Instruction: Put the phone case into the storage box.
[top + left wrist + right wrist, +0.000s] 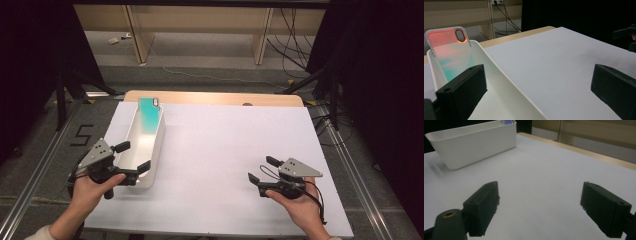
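A dim room: black curtains [30, 75] hang on both sides, pale wooden furniture [200, 30] stands along the back, and cables [292, 45] trail across the grey floor [210, 75]. A "5" [82, 135] is taped to the floor left of the table. The table [215, 98] is wood, with a white sheet [225, 165] covering nearly all of its top.

On the sheet's left side sits a long white bin [157, 145], running front to back. A phone case [149, 116], teal in the high view and orange-to-teal in the left gripper view, leans upright against the bin's far end, inside it.

The left gripper [134, 157] is held at the bin's near end, jaws spread wide on either side of its right wall, gripping nothing. The right gripper [263, 169] rests low over bare sheet at the right, well apart from the bin, jaws likewise spread and empty.
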